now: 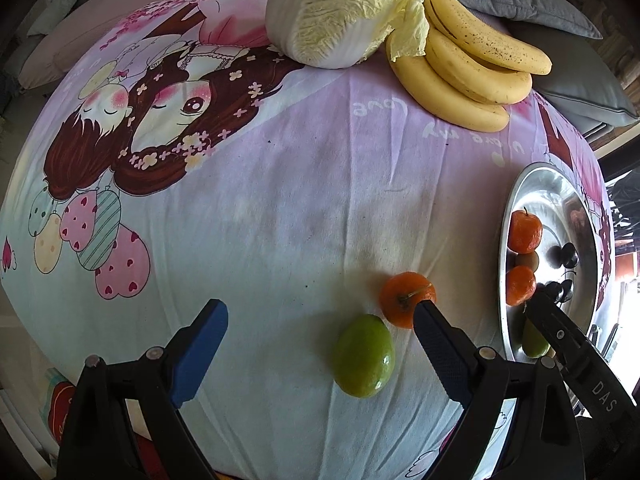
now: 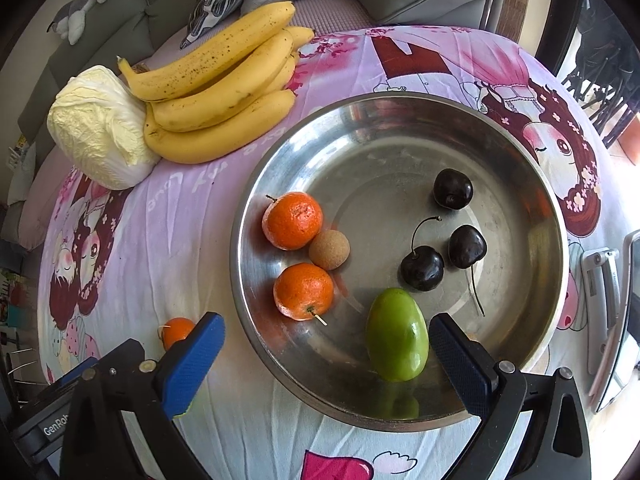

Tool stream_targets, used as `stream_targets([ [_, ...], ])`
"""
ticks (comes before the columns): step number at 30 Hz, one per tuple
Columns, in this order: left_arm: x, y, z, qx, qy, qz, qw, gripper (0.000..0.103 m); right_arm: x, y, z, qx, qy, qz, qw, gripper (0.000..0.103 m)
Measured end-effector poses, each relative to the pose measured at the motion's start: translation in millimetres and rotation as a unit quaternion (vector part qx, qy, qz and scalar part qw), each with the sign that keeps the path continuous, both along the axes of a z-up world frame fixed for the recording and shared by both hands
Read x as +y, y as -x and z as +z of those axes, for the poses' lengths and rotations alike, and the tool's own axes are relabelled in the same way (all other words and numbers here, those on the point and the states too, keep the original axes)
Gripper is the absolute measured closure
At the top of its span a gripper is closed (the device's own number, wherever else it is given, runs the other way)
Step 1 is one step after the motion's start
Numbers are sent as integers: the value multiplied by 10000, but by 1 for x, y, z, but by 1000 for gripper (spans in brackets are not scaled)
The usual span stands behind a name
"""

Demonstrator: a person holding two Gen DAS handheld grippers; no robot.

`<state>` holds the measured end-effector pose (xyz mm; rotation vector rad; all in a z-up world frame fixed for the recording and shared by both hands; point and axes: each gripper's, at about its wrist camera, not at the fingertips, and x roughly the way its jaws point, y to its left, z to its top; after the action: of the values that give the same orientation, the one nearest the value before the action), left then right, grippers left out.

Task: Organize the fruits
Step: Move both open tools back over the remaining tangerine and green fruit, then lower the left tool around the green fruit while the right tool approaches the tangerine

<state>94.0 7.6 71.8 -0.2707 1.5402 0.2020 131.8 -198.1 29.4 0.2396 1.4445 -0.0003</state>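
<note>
Sorting of loose fruit into a steel bowl [image 2: 532, 184], shown part-way through. The bowl stands on a cartoon-printed cloth [image 1: 280, 208] and already holds two tangerines [image 2: 293, 220], a small tan ball-shaped fruit [image 2: 329, 249], three dark cherries [image 2: 422, 268] and a green mango-like fruit [image 2: 397, 334] lying near the bowl's near wall.

The right gripper [image 2: 326, 350] hangs over that near rim with its blue-padded fingers spread wide; the green fruit lies between them, close to the right pad but, as far as can be told, not pinched. This reads as a release just made or a hover above the bowl.

The left gripper [image 1: 320, 350] is likewise spread and holds nothing. Between its fingers, on the cloth outside the bowl, lie a second green fruit [image 1: 364, 356] and, just beyond it, a loose tangerine [image 1: 404, 298] partly hidden by the right-hand pad. A bunch of bananas [image 1: 468, 76] and a napa cabbage [image 1: 340, 12] rest touching one another at the far edge, well apart from the bowl.

Step in hand, by judgement: collection of the remaining small fruit. The next move calls for the left gripper to descend, centre on one fruit only, close gently on its rounded, smooth skin, and carry it rightward over the rim without striking the right gripper, which stands near that path.
</note>
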Motion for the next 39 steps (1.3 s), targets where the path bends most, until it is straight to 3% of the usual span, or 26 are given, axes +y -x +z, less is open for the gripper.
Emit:
stream_targets([
  [13,1,34,-7,23,281,123,9995,2,-2,21,7,-6,-8,-31,10000,0],
  [22,1,44,-8,-17,437,110,9990,2,7,33,12,69,59,77,9999,0],
  [29,4,42,5,-132,292,-94,9994,2,17,39,10,145,126,125,9997,0],
  [36,10,37,-8,-38,495,34,9988,3,23,38,9,175,207,166,9995,0],
  [39,10,38,-13,-3,650,96,9978,10,25,37,8,186,257,180,9993,0],
])
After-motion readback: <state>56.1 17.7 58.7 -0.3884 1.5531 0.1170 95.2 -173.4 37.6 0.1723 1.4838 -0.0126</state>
